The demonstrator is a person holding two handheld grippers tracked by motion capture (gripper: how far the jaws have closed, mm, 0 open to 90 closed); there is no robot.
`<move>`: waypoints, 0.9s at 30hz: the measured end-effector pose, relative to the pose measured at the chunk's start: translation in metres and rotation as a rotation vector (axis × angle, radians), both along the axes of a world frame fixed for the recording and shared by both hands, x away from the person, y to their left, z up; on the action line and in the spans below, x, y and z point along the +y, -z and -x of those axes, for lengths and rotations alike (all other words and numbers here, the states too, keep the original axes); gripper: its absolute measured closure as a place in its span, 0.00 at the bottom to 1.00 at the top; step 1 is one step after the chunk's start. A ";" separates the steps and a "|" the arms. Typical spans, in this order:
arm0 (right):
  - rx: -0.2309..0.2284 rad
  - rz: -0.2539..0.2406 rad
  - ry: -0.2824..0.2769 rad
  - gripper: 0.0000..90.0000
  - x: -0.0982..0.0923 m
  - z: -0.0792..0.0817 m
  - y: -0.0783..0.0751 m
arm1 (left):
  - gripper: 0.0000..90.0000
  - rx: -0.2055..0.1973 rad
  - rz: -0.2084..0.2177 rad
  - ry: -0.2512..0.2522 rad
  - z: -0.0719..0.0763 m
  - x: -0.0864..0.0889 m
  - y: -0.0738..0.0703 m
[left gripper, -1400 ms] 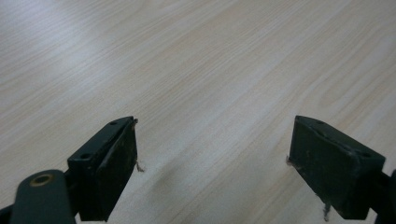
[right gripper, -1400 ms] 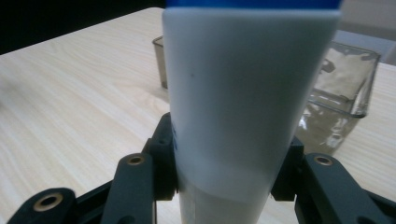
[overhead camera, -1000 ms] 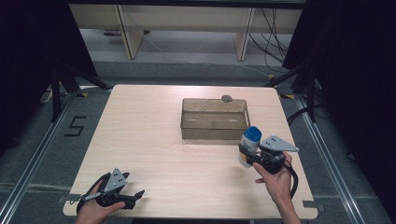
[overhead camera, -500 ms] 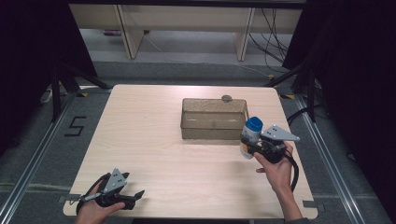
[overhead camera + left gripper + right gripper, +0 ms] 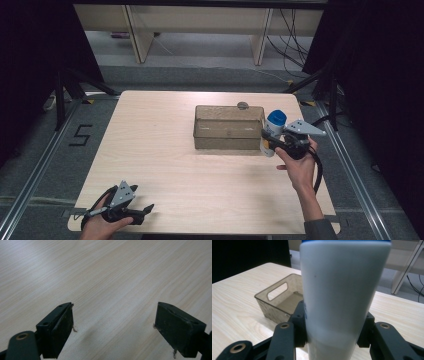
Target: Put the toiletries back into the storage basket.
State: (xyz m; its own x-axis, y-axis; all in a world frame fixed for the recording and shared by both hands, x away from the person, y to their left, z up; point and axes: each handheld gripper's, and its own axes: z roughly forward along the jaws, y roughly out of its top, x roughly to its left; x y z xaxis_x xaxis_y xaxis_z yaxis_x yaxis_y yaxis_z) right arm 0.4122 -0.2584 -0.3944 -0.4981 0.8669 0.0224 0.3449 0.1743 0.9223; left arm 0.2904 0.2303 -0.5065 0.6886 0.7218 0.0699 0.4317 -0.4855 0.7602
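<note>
One white bottle (image 5: 273, 131) (blue cap) sits clamped in the right claw (image 5: 269, 139), just beside one clear bin (image 5: 227, 127). The left claw (image 5: 145, 209) gapes empty over the table (image 5: 160, 150).

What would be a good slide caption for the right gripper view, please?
Right gripper clamps a white bottle upright beside the open bin.

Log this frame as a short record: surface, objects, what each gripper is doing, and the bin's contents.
surface: light wooden table
bin: clear brownish plastic bin with handle cutouts, past the table's middle
bottle: white bottle with a blue cap, upright, at the bin's right end
right gripper: shut on the bottle
left gripper: open, holding nothing, low over the table's near left corner
bin contents: none visible
small object: grey round thing behind the bin, unclear
</note>
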 end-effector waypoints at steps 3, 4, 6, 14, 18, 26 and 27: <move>-0.014 0.006 0.012 0.62 -0.001 -0.003 -0.001 | 0.16 0.000 0.001 -0.001 0.000 0.000 0.000; 0.008 -0.005 0.014 0.62 -0.001 -0.006 -0.002 | 0.16 -0.001 0.001 0.000 0.000 0.000 0.000; 0.000 -0.012 0.017 0.62 -0.001 -0.009 -0.003 | 0.16 -0.002 -0.001 -0.003 0.000 0.000 0.000; -0.010 -0.006 0.031 0.62 -0.002 -0.021 -0.010 | 0.16 -0.002 -0.001 -0.003 0.000 0.000 0.000; -0.013 -0.012 0.027 0.62 -0.002 -0.027 -0.011 | 0.16 -0.002 -0.001 -0.002 0.000 0.000 0.000; 0.000 -0.041 0.050 0.62 -0.003 -0.036 -0.012 | 0.16 0.001 0.003 0.000 0.000 0.000 0.000; 0.000 -0.041 0.050 0.62 -0.003 -0.036 -0.012 | 0.16 0.001 0.003 0.000 0.000 0.000 0.000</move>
State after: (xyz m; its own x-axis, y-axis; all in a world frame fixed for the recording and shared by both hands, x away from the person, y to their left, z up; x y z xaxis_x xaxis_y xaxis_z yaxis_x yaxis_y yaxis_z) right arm 0.4480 -0.2616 -0.3825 -0.4539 0.8891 0.0589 0.3526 0.1185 0.9282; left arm 0.2905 0.2300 -0.5067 0.6890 0.7217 0.0674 0.4320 -0.4836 0.7612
